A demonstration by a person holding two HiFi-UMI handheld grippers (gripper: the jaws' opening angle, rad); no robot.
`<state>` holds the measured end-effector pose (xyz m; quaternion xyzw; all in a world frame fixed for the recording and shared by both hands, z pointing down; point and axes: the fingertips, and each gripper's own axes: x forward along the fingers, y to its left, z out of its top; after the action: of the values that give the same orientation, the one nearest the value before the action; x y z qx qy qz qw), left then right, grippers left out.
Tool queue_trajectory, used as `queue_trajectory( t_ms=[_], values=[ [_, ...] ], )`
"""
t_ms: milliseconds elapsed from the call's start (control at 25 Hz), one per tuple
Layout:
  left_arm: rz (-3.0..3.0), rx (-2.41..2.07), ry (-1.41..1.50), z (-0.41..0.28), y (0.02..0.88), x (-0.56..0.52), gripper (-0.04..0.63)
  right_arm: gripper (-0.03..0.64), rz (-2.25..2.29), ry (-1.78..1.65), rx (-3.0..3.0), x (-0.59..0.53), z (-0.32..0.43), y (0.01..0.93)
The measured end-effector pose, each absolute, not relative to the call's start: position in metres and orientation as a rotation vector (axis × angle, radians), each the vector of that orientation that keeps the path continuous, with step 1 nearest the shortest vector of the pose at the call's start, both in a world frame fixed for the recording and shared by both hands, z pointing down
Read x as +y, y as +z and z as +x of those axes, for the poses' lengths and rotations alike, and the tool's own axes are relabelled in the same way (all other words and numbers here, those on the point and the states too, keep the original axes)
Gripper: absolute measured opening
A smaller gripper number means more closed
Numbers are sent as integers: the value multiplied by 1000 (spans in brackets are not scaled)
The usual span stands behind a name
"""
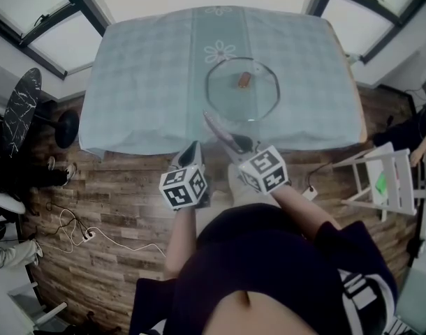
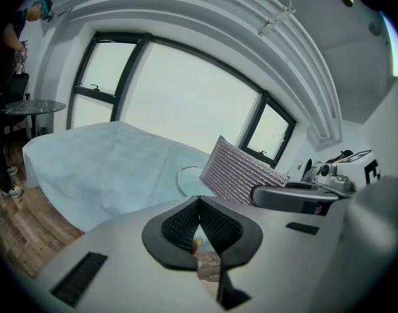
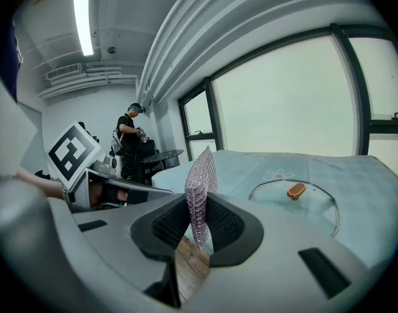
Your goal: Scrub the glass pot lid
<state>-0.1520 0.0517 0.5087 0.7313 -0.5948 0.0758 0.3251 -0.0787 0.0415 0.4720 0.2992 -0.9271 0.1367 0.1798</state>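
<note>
While it lies flat on the table, knob side up, the round clear glass pot lid sits near the front edge, a little right of centre. Its small brown knob stands at its middle. It rests on a pale blue-green checked tablecloth with a flower pattern down the central strip, which covers the whole table and hangs over its edges.

Just in front of the lid, the right gripper is clamped on a flat silvery mesh scrubbing pad, both jaws pressing its lower part. In the head view the pad's far end reaches the lid's near left rim, but whether they touch cannot be told. In the right gripper view the pad stands upright between the jaws of the right gripper, with the lid beyond it to the right.

The left gripper hovers off the table's front edge, just beside the right one. Its own view shows the jaw pads of the left gripper meeting at their tips with nothing between them. The pad and a sliver of the lid lie ahead.

A brown wooden plank floor lies below. A black marbled round side table stands at the left, and a person stands beside it.
</note>
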Motion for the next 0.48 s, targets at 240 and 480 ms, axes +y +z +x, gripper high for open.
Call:
queue_trajectory(
  t_ms=[240, 480],
  values=[
    [1929, -1562, 180, -151, 503, 52, 0, 74, 869, 411, -2626, 43, -78, 468],
    [1944, -1555, 177, -147, 501, 49, 0, 74, 892, 421, -2631, 43, -77, 466]
  ],
)
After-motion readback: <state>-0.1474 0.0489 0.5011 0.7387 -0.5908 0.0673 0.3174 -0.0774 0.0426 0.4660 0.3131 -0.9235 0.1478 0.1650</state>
